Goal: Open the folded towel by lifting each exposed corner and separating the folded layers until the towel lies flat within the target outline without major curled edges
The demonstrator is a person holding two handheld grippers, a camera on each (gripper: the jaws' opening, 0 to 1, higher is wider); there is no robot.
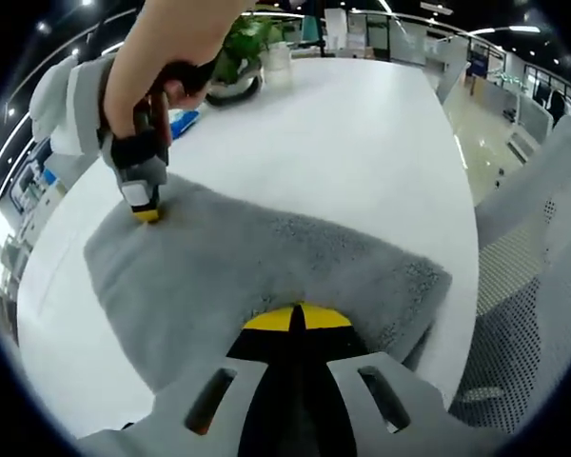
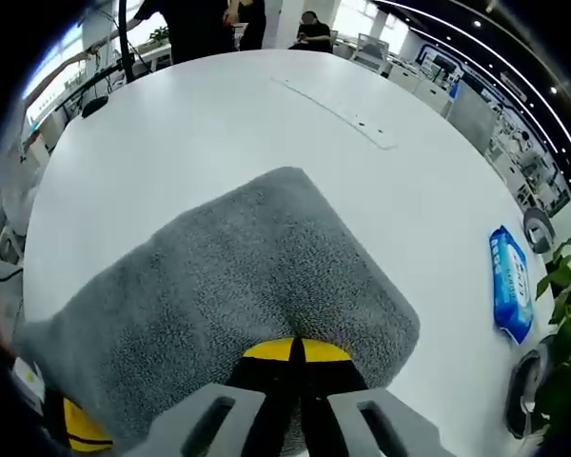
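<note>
both grippers, left gripper (image 1: 296, 320) and right gripper (image 2: 296, 350), sit clenched on the grey towel (image 1: 266, 276)'s edge; soft, limp terry, probably best pinched at corners.

The grey towel (image 2: 238, 286) is rough, nubbly terry cloth; the white table (image 2: 200, 114) is smooth and matt; the blue wipes pack (image 2: 511, 283) is glossy plastic.

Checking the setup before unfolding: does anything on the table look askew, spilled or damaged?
Nothing stands out. The grey towel lies folded on the white table, both grippers shut on its edges. A blue packet lies intact beside a plant.
</note>
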